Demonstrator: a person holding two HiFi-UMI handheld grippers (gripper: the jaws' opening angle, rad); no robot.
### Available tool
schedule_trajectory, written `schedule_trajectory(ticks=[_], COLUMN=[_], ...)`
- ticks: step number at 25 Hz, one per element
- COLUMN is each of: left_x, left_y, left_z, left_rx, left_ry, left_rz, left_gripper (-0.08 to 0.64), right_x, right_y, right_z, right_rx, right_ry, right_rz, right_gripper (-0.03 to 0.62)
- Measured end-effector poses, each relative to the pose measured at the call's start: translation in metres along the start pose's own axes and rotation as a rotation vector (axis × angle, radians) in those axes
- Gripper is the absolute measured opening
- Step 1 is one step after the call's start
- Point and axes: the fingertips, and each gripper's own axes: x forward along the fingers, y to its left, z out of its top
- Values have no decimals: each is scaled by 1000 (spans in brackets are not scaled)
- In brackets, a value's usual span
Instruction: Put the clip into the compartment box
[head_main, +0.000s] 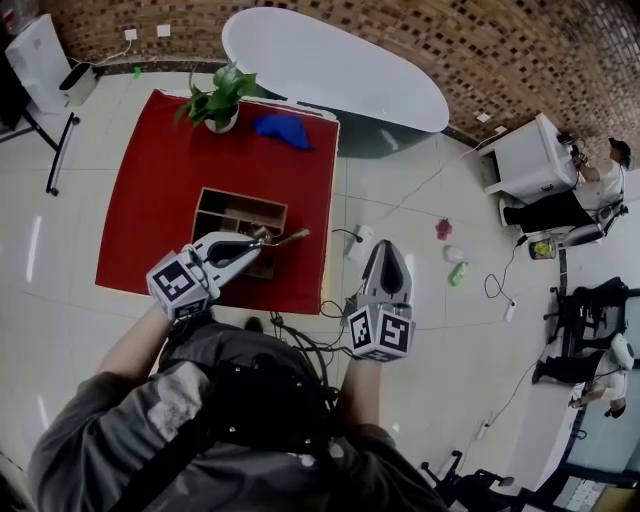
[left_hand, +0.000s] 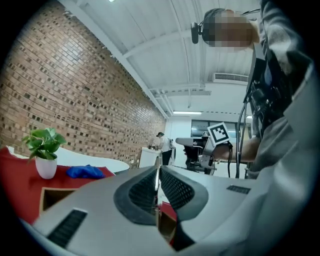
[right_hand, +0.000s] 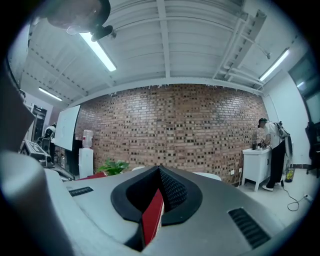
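1. Presently, the left gripper (head_main: 258, 240) is held over the near right part of the compartment box (head_main: 213, 197), with its jaws pressed together on the clip (head_main: 291, 237).
2. The clip is seen as a slim brownish piece that sticks out from the jaw tips toward the right. It reaches just past the box's right edge, above the red mat (head_main: 150, 180); whether it touches the box cannot be told.
3. In the left gripper view, the two dark pads are shown meeting along a thin line, with only a pale sliver between them.
4. The right gripper (head_main: 386, 246) is held to the right of the mat, over the pale floor (head_main: 420, 210) and well apart from the box. Its jaws are closed on each other and nothing is gripped.
5. The box is set open-topped on the mat, and its wooden partitions are visible to the left of the left gripper's tips.
6. Near the far edge of the mat, a potted plant (head_main: 218, 100) and a blue cloth (head_main: 283, 130) are placed, the plant to the left.
7. Beyond them, a white oval table (head_main: 330, 65) is seen near the brick wall (head_main: 480, 40).
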Motion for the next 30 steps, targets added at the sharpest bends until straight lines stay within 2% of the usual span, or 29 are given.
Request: schedule_trajectory(ticks=[10,19,21,25,30], left_x=[25,18,15,11,-4], left_y=[8,4,3,1,6], left_z=[-45,-64,-61,-54,-34], left_rx=[12,8,-14,-20,-7], left_ry=[70,166,159,137,101], left_rz=[2,14,16,14,28], left_gripper=[29,46,49,147,147], right_x=[13,17,18,16,15], right_y=[-35,-22,-17,-13,1], right_z=[-15,-18,-15,-15,-11], right_rx=[3,19,23,30,31], right_ry=[9,15,10,11,9], right_rz=[-10,27,31,25,26], right_gripper=[11,12,12,12,11])
